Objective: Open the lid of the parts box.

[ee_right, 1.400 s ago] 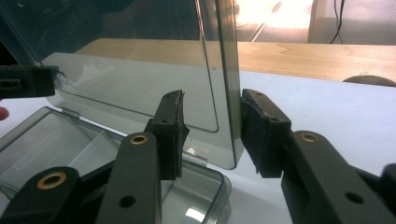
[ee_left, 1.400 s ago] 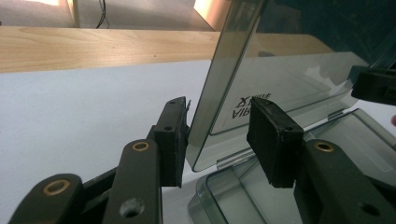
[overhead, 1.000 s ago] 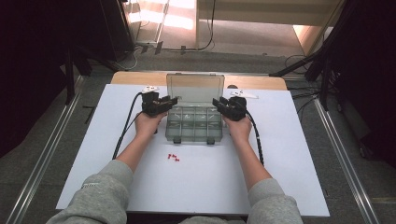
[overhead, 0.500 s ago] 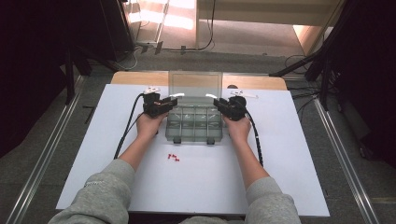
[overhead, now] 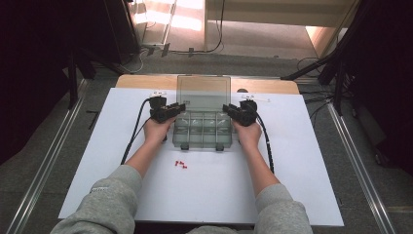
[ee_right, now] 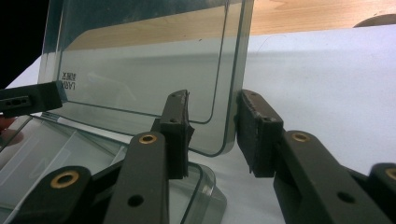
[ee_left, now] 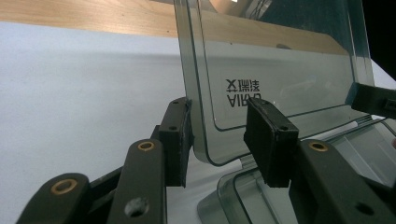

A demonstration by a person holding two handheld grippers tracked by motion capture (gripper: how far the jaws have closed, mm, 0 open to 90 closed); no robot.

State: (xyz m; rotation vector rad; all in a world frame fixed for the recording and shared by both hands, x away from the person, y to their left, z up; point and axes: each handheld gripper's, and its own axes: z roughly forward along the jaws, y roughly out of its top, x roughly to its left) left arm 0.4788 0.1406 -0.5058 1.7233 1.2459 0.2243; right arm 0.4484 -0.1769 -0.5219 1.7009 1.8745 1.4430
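Two grippers flank a clear plastic box (overhead: 202, 134) that sits at the middle of the table (overhead: 97, 161), close to its far edge, with its lid (overhead: 203, 92) swung up and standing nearly upright. The left gripper (overhead: 170, 111) straddles the lid's lower left corner and the right gripper (overhead: 233, 111) its lower right corner. Both are released: in each gripper view the thin pane stands between parted jaws, with a gap left beside it. The right gripper's jaws have just been closing around that edge. I judge the lid light, stiff, slick and liable to crack at the hinge, so the side edges low down are the place to take hold, gently. A few small red bits (overhead: 181, 165) lie nearer the person, apart from the box
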